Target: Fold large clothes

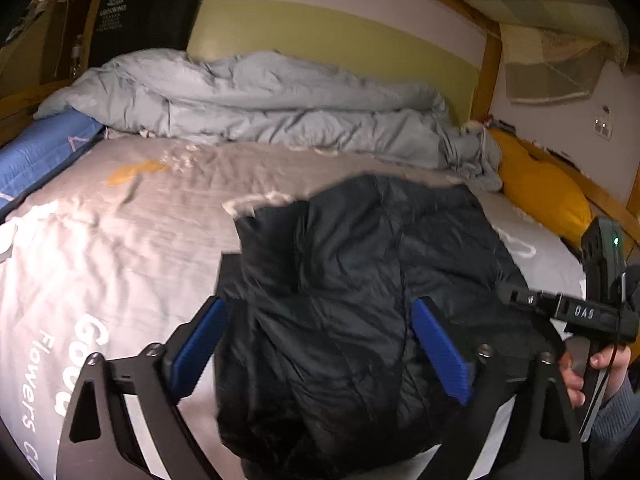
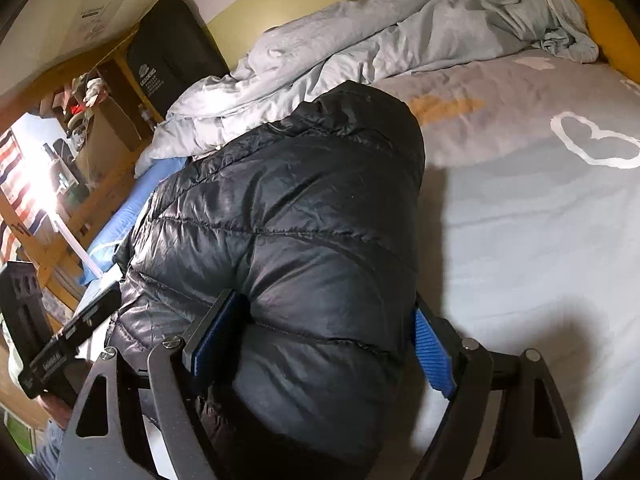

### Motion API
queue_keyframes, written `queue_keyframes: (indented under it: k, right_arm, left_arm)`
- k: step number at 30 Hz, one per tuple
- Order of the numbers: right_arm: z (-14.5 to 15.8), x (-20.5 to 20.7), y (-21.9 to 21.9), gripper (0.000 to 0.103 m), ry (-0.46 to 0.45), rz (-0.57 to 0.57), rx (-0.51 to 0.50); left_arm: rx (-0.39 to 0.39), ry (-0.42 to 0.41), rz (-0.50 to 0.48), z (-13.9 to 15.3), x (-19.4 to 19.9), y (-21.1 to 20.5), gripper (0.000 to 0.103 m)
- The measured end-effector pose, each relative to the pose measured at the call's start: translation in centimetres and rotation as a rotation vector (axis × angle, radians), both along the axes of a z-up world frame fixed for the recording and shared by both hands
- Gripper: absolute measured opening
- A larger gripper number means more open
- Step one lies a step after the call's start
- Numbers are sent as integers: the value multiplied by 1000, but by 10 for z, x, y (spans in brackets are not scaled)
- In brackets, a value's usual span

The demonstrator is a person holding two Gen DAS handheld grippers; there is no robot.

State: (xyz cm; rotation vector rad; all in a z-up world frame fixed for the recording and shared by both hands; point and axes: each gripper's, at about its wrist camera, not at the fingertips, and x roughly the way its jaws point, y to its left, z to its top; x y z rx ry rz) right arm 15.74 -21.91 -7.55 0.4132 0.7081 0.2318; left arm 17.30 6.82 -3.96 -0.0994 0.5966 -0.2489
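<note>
Here both my grippers, left (image 1: 320, 344) and right (image 2: 320, 344), straddled the black jacket (image 2: 288, 216) on the bed (image 2: 540, 240), jaws spread, unpinched; best grab thick edges evenly.

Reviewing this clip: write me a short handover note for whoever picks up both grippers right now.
Left gripper: jaws wide, black puffer jacket between them, pads not visibly pressing.
Right gripper: jaws straddle the jacket's bulk; its left pad touches the fabric, a firm grip is unclear.
Jacket: bunched in a mound on the grey printed bedsheet; grey duvet heaped behind.
Done: jacket gathered, roughly doubled over.
Left: flatten, square it up, finish folding.
</note>
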Motion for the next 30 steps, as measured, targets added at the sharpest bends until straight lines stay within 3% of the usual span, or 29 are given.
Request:
queue_keyframes:
  k: [1,4,6,9,13,17,20,21,23,25,26,30]
  right_arm:
    - [1,0,1,81,-2,3,-4]
    - [5,0,5,82,-9,17,-15]
    - [8,0,7,83,-7,23,-32]
    - [6,1,3,94,10,1,-29]
    - [-2,1,-3,95,44,10,47]
    - [-10,4,-2,95,77,62,132]
    - [-13,5,2,95,78,75,155]
    - [-13,4,3,91,65,73,153]
    - [-10,1,2,77,38,63,155]
    - [-4,-3,3,60,5,58,160]
    - [0,-6,2,57,-15,60,168]
    - [19,-18,6,49,-82,52,124]
  left_arm:
    - [7,12,19,-3,2,1,103]
    - [-46,74,49,-15,12,14,103]
    - [-130,128,53,-21,19,25,103]
    - [-259,211,56,-33,26,39,103]
    - [-447,316,53,-49,33,56,103]
    - [-456,295,27,-45,33,56,103]
    - [-522,325,-16,-52,41,58,101]
    - [-541,320,-26,-54,42,58,97]
    - [-567,303,-60,-52,43,57,72]
    - [-605,299,-94,-50,41,60,57]
    - [-607,285,-110,-47,39,59,51]
    - [-507,190,-148,-26,27,44,40]
